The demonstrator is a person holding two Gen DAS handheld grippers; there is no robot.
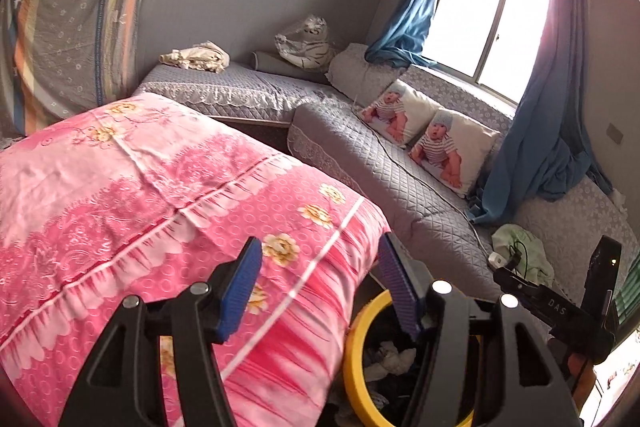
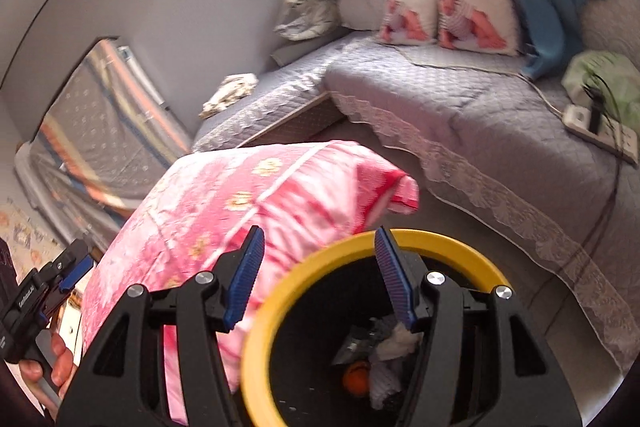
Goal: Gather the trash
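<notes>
- Evidently the drop-off step is the one in hand: both tongs stand over or beside the yellow-rimmed bin (image 2: 448,247), which sits on the floor at the near right corner of the pink quilt (image 1: 168,187).
- The left gripper (image 1: 320,287) is released, nothing between its blue pads; it looks across the quilt, with the bin just to its right.
- The right gripper (image 2: 320,275) is likewise released and empty, its jaws apart above the bin's mouth.
- The trash (image 2: 384,351) lies inside the bin: crumpled white paper, a dark wrapper, and something orange, too blurred to name.
- My judgement: the next move calls for finding a further piece and lifting the tongs clear of the rim. The crumpled cloth (image 1: 196,55) at the far end of the grey couch (image 1: 400,187) may or may not count as rubbish.
- Counted: one bin, two grippers, two baby-print cushions (image 1: 404,115), one pink quilt, one power strip (image 2: 600,131) at the right.
</notes>
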